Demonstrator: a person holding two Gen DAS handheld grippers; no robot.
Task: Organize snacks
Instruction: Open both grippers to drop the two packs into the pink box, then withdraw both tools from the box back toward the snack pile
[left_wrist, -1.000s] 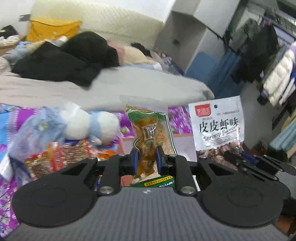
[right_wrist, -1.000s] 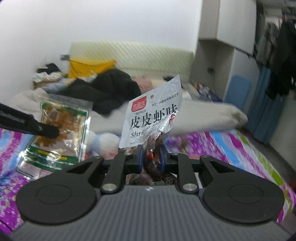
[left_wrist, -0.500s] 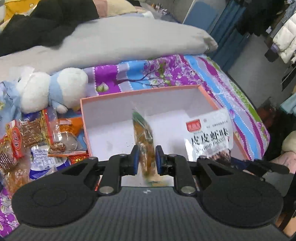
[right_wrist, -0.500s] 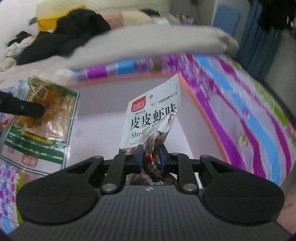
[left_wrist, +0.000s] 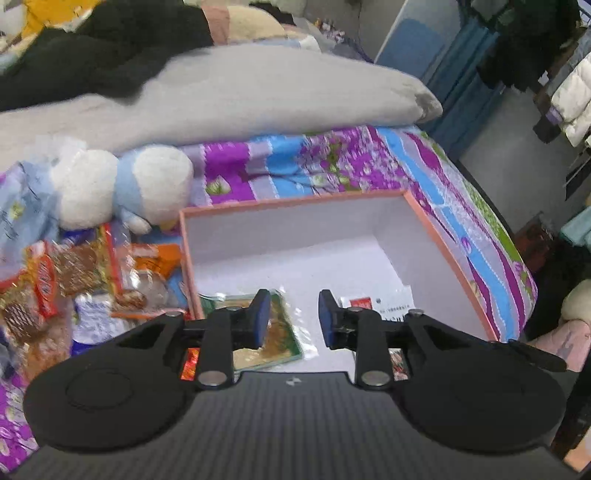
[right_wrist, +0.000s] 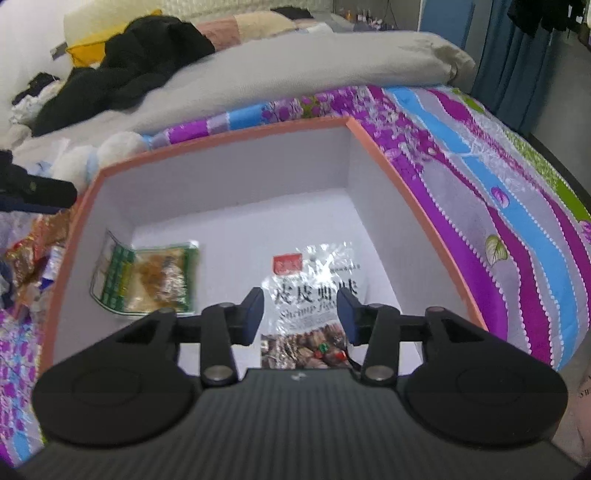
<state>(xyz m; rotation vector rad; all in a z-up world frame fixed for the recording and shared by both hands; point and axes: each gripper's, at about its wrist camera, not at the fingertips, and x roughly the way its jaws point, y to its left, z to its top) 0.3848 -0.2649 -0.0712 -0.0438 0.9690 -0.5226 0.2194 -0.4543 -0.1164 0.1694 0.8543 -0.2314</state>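
Two light, crinkly, slippery packets, the shrimp-flavour packet (right_wrist: 314, 291) and green-edged packet (right_wrist: 155, 277), lie in the orange-rimmed box (right_wrist: 406, 192); both claws, left claw (left_wrist: 291, 317) and right claw (right_wrist: 301, 314), gape released; pinch packets by sealed edges.

left wrist: above box (left_wrist: 443, 236) | right wrist: nearer | shared: box interior

White and blue plush toy (left_wrist: 122, 184) on a purple floral bedsheet (left_wrist: 332, 162), grey duvet (left_wrist: 240, 96) behind, black clothing (left_wrist: 110, 48) heaped on top.
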